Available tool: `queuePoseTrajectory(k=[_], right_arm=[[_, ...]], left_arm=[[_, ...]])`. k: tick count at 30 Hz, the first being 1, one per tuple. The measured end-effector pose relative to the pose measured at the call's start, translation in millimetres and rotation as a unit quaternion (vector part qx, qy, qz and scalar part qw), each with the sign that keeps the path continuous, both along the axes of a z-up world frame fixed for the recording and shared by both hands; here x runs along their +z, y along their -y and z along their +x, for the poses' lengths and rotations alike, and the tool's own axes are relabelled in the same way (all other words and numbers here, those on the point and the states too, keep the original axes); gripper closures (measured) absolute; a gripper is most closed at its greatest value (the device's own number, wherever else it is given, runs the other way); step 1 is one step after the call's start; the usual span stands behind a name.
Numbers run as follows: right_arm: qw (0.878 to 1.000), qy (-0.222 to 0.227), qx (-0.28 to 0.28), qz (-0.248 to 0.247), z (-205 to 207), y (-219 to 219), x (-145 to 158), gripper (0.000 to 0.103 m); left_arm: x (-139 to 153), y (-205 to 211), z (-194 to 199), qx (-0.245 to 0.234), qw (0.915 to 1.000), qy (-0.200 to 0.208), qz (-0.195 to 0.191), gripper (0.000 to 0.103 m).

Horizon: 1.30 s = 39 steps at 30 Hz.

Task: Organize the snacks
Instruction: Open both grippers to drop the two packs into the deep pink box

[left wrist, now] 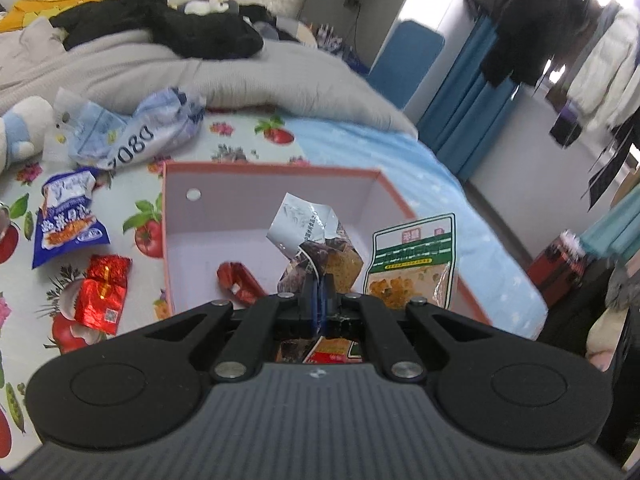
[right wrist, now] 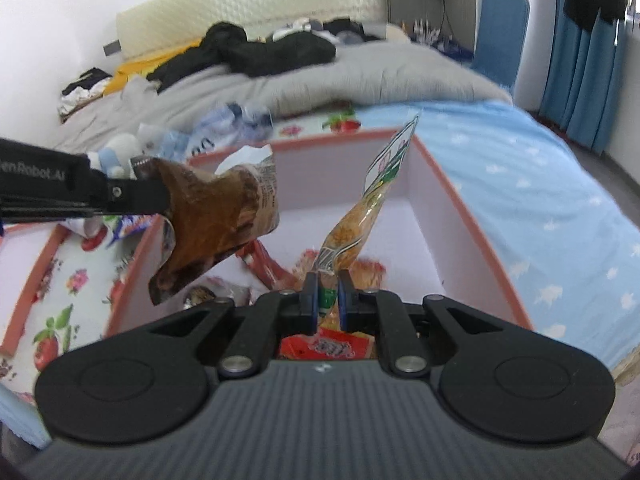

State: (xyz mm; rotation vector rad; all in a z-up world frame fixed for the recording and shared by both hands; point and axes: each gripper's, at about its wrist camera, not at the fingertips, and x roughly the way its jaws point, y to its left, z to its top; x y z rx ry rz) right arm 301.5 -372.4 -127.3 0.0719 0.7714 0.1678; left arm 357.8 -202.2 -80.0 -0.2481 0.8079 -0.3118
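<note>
An open box (left wrist: 272,172) with a salmon rim and white inside lies on the bed. My left gripper (left wrist: 319,286) is shut on a brown-and-silver snack bag (left wrist: 316,240) held over the box; that bag shows in the right wrist view (right wrist: 216,216) with the left gripper (right wrist: 136,190) at the left. My right gripper (right wrist: 329,290) is shut on a green-and-clear pouch of yellow snacks (right wrist: 356,220), held over the box (right wrist: 480,236); it shows in the left wrist view (left wrist: 414,260). A red packet (left wrist: 238,282) lies inside the box.
On the fruit-print sheet left of the box lie a blue snack bag (left wrist: 66,216), a red foil packet (left wrist: 104,294) and a crumpled blue-white bag (left wrist: 136,128). A plush toy (left wrist: 20,132) sits far left. Grey duvet (left wrist: 240,76) and dark clothes lie behind.
</note>
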Motion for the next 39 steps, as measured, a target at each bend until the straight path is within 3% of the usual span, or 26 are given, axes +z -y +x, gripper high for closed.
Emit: queuePoseTrajectory(k=[4, 10, 12, 14, 15, 16, 17, 29, 33, 39], right_arm=[[1.000, -0.014, 0.000, 0.005, 3, 4, -16, 0.088], [1.000, -0.014, -0.003, 0.017, 3, 11, -17, 0.085], [1.000, -0.013, -0.007, 0.017, 3, 13, -13, 0.074], [1.000, -0.007, -0.009, 0.022, 1, 15, -10, 0.043], [1.000, -0.003, -0.010, 0.024, -1, 15, -8, 0.042], [1.000, -0.001, -0.013, 0.024, -3, 16, -6, 0.043], [1.000, 0.003, -0.017, 0.026, -6, 18, -4, 0.044], [0.993, 0.090, -0.036, 0.062, -44, 13, 65, 0.044], [0.990, 0.120, -0.028, 0.066, -56, 0, 84, 0.044], [0.988, 0.135, -0.015, 0.075, -71, -20, 88, 0.044]], left_arm=[[-19, 8, 7, -0.002, 0.9998, -0.019, 0.011, 0.101], [-21, 10, 8, -0.009, 0.9995, -0.024, 0.017, 0.100], [-17, 9, 7, -0.004, 0.9995, -0.021, 0.024, 0.094], [-10, 5, 4, 0.005, 0.9996, -0.021, 0.017, 0.071], [-6, 3, 1, 0.011, 0.9997, -0.015, 0.014, 0.064], [1, 1, -4, 0.014, 0.9998, -0.006, 0.014, 0.054], [8, 0, -8, 0.015, 0.9998, 0.003, 0.016, 0.052], [82, -29, -67, 0.010, 0.9968, 0.077, 0.017, 0.052], [89, -45, -90, 0.018, 0.9940, 0.099, 0.043, 0.052], [94, -81, -119, 0.043, 0.9918, 0.110, 0.048, 0.052]])
